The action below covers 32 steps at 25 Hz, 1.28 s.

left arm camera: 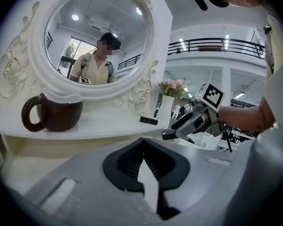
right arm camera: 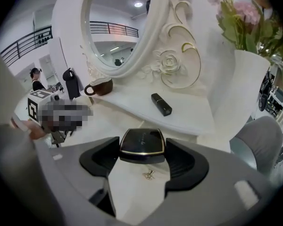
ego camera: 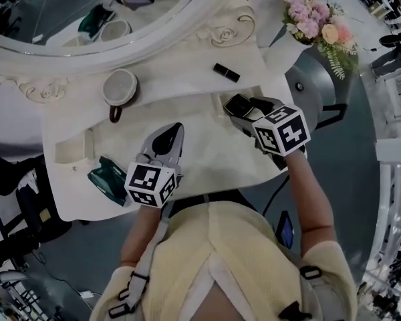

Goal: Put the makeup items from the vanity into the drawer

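Right gripper (right arm camera: 142, 149) clamped on a black compact (right arm camera: 142, 142), jaws pressing its two sides, so the case stays flat and lifted, clear of the surface below. Left gripper (left arm camera: 144, 154) has its jaws together, nothing between them; likely just waiting.

Vanity (ego camera: 187, 79): white, two levels, round mirror (ego camera: 67, 12) at the back. Flowers (ego camera: 314, 19) off the right end. Brown mug (ego camera: 120, 87) sits upright on the upper shelf, well apart from both grippers. A teal thing (ego camera: 107, 176) lies on the lower level at the left, just beside the left gripper; can't tell what it is. Black lipstick (ego camera: 226, 72) lies flat on the upper shelf, near the compact, not yet picked up. Which part is the drawer I cannot tell.

Judgement: compact is mid-carry, lipstick comes next, task roughly at its start.

Pose: both forearms reach forward from the body in yellow sleeves. Right arm is stretched further, gripper over the right part of the lower level, pointed toward the shelf. Left arm is bent closer in, gripper low over the middle, aimed toward the mug.
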Tool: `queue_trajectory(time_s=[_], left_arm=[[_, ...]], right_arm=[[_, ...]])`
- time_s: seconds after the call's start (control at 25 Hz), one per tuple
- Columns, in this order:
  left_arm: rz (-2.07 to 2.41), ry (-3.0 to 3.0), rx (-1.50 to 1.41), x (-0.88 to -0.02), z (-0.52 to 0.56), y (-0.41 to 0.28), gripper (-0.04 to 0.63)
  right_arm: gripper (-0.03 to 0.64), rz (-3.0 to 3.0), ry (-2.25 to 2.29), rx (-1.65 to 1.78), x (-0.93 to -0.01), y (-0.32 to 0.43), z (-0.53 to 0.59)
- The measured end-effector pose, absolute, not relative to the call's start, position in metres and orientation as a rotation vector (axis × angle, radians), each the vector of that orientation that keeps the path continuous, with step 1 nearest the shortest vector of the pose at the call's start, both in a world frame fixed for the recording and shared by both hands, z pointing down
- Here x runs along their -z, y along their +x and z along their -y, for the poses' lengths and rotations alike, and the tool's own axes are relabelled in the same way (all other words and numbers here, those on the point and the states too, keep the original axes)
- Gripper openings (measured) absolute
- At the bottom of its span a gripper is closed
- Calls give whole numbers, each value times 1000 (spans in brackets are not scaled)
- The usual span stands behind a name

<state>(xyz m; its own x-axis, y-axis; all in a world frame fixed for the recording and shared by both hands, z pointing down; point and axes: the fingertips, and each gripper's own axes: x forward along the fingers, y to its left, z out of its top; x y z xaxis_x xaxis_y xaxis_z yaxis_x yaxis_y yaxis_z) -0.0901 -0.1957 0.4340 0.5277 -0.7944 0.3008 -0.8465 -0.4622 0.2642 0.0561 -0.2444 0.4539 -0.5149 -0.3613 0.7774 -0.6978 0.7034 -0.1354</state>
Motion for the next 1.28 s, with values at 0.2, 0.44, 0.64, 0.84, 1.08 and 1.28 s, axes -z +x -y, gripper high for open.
queue_trajectory(time_s=[0.2,0.44,0.64,0.84,1.08,1.28], left_arm=[[1357,2386,-194,-434,207,-82,-5],[1340,2392,-201,-434,215,-72,-5],[1321,2396,-203,-437,221,-68,-5],[1305,2402,-195,-436,227,-64,-5],[1295,2403,-185,-437,231,-64,-5],[1286,2412,-170,-435,234,-64,-5]], right_arm=[[311,2118,709,-632,-464,60,255],[311,2058,590,-738,-477,62,263],[311,1992,564,-769,-487,59,268],[311,1931,567,-782,-494,61,272],[311,1903,599,-806,-499,63,276],[311,1892,595,-798,-502,57,276]])
